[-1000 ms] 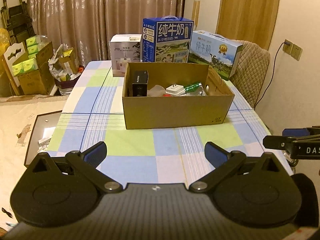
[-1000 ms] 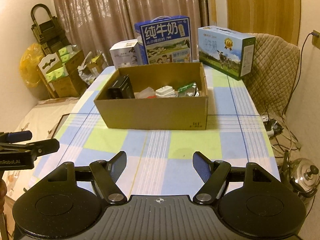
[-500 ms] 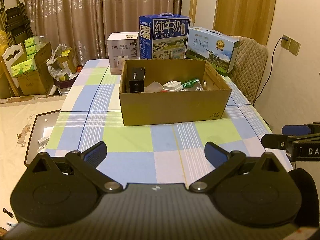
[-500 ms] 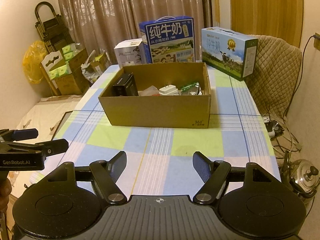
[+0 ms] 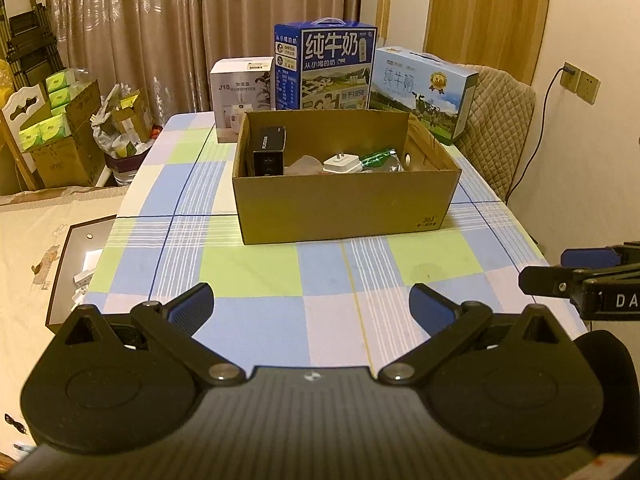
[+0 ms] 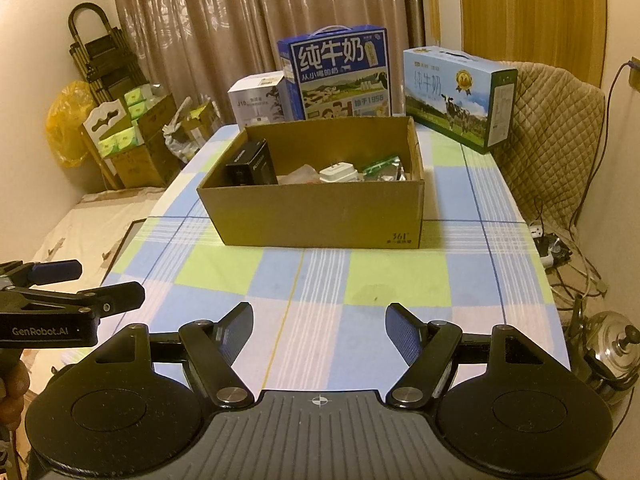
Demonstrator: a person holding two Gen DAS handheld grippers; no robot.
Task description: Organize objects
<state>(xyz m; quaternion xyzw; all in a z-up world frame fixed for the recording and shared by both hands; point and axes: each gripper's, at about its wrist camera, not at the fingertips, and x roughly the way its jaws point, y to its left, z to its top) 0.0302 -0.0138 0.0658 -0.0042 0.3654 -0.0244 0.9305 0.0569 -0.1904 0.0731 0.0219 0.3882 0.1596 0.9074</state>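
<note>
Both hand-held grippers, left [image 5: 311, 304] and right [image 6: 319, 326], hang spread and empty over the near desk [image 5: 256, 280]. The cardboard box [image 5: 344, 204] holds the charger [image 5: 342, 164] and black carton [image 5: 269, 151] (closely packed), so a reach may knock neighbours. Compared with earlier, both views have retreated, and the box looks farther.

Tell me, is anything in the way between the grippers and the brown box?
Nothing visible. Only bare checked tablecloth lies between the open left gripper, the open right gripper and the cardboard box.
</note>
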